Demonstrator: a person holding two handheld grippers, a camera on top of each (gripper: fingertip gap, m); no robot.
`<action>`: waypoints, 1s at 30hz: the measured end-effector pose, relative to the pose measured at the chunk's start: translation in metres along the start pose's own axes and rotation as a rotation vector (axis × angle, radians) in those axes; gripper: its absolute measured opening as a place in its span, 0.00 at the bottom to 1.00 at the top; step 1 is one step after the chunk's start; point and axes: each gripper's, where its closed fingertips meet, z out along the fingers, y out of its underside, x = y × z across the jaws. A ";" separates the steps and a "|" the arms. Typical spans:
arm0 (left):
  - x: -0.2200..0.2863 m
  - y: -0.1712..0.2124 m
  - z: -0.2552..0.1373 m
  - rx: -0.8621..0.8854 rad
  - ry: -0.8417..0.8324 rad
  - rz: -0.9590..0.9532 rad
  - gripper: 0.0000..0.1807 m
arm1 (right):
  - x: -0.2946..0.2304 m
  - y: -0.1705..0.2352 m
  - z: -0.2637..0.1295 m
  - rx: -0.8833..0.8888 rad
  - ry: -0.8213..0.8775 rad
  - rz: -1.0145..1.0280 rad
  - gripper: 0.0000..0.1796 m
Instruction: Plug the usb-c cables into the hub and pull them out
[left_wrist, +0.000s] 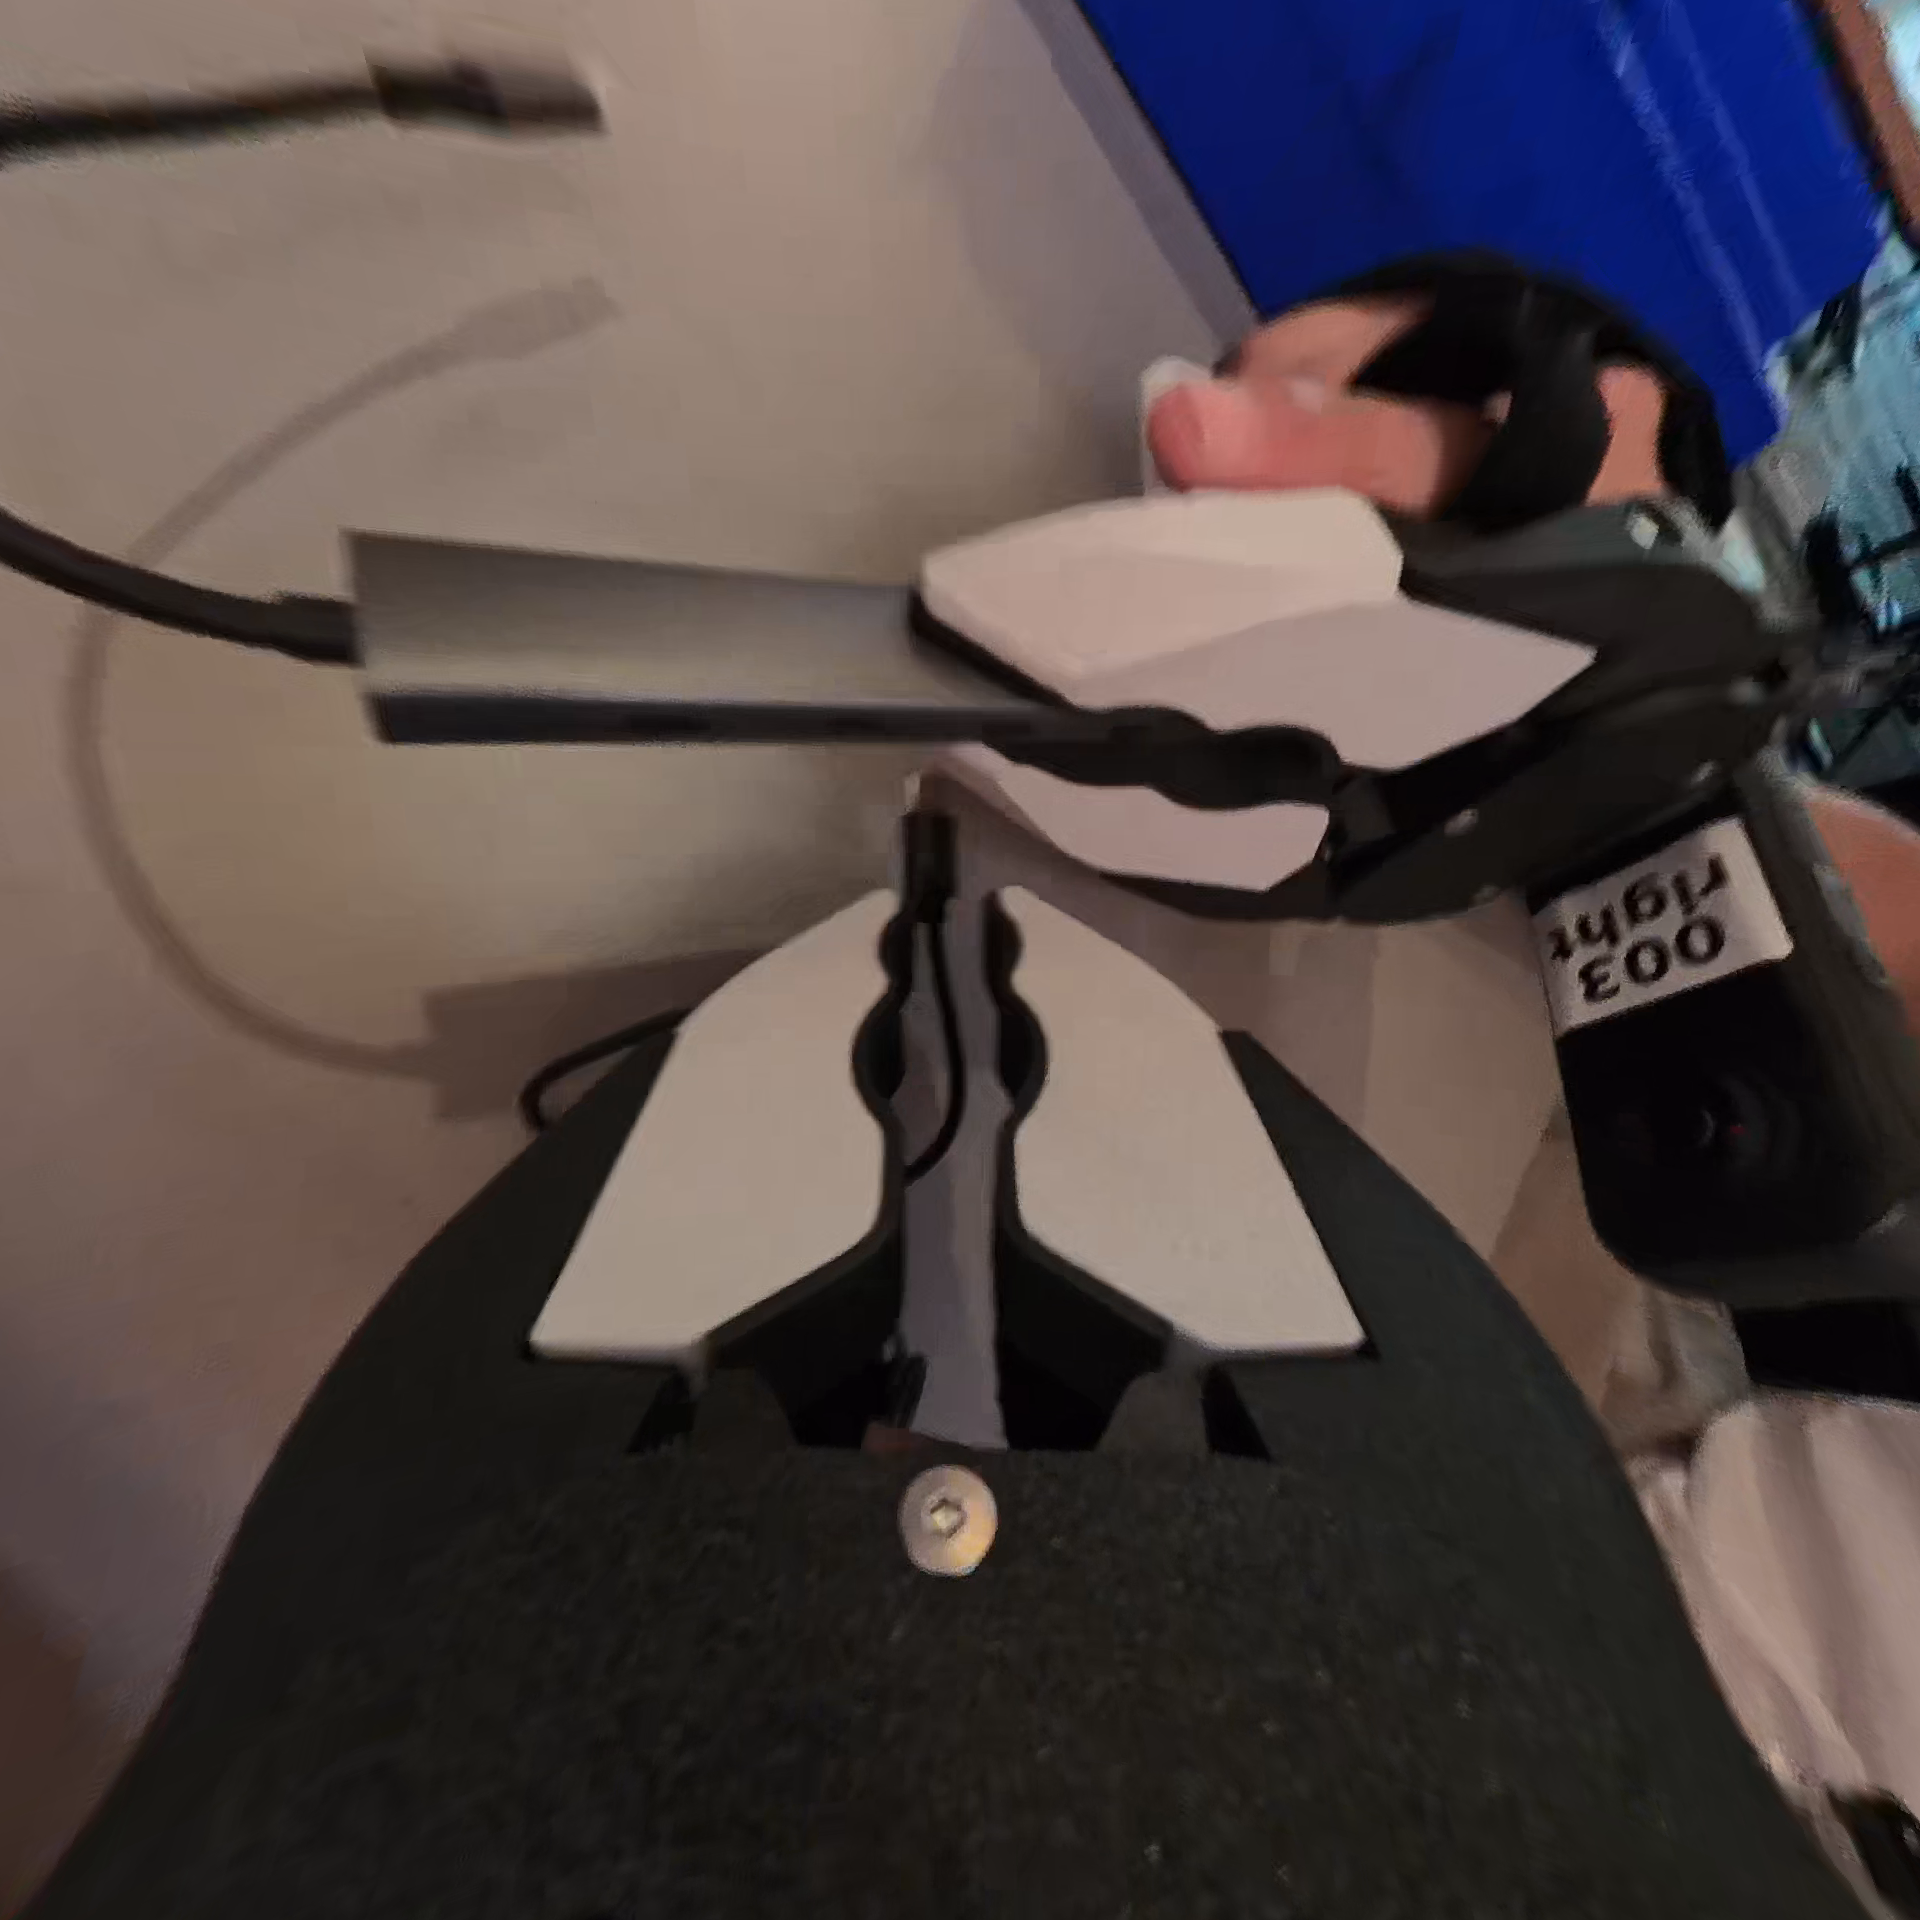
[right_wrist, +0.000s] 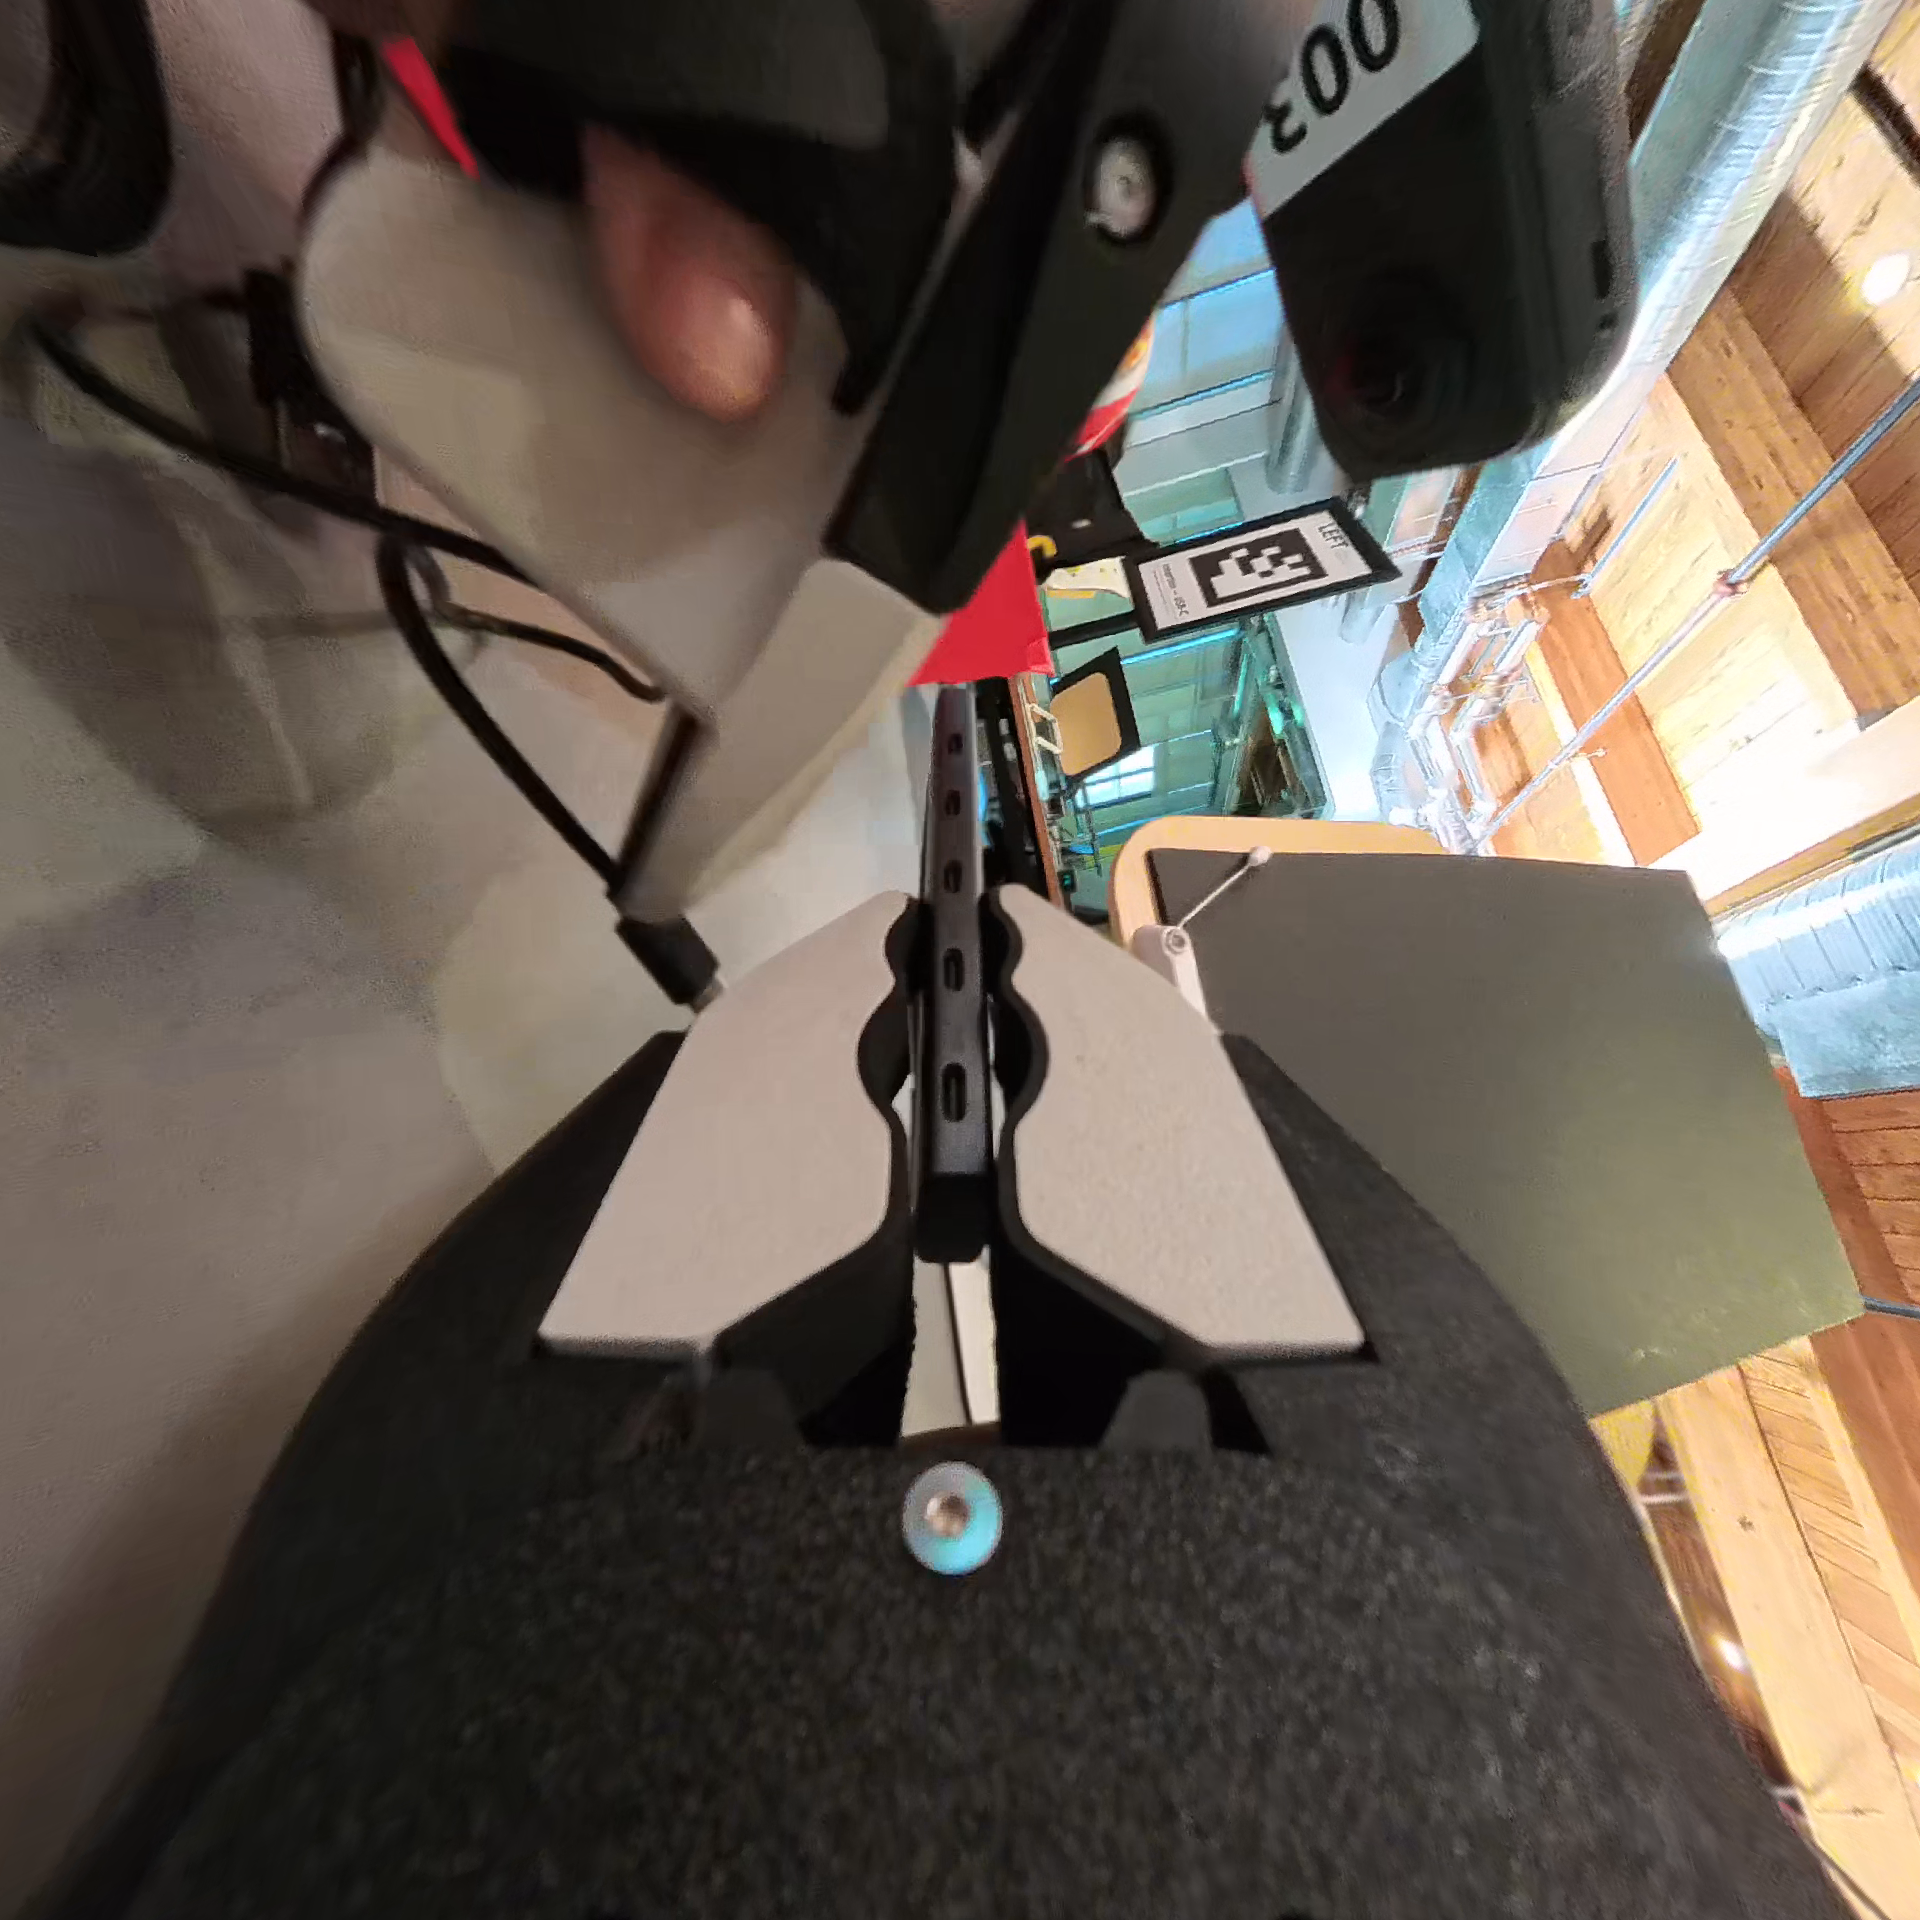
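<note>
A: Two grippers were loaded at this moment. The right gripper (right_wrist: 951, 997) was clamped on the hub (left_wrist: 644, 655), gripping it by one end and holding it up off the table (left_wrist: 208, 416). The left gripper (left_wrist: 945, 935) was closed to a narrow slot on a thin black cable (left_wrist: 940, 1049), with its plug (left_wrist: 928, 847) sticking out past the fingertips.

B: Which way did the port row lie from that plug?

A: Directly ahead of it and just above, in the left wrist view. The hub's long axis ran across that view, left to right, so the plug pointed square-on at the dark port edge. Plug and edge were near but apart, as far as the blur allowed.

B: Nearer gripper for the insertion?

A: The left, judged from the layout; the right served only as a vice.

B: Hub appearance?

A: Slim grey metal slab, dark side edge. The right wrist view looked down that edge and showed a line of small oval ports. A thick black lead (left_wrist: 135, 592) left its far end. A white cable (left_wrist: 135, 831) and another dark plug (left_wrist: 488, 99) lay loose on the table, well apart from the hub.
</note>
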 end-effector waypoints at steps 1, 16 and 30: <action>0.000 -0.010 -0.004 0.064 -0.005 -0.011 0.11 | 0.003 -0.001 -0.001 -0.002 0.021 -0.007 0.05; 0.015 -0.054 -0.039 0.448 0.412 -0.421 0.23 | 0.022 -0.008 -0.005 -0.031 0.134 0.001 0.05; 0.001 -0.059 -0.061 0.403 0.410 -0.492 0.05 | 0.012 -0.027 -0.009 0.082 0.107 -0.024 0.14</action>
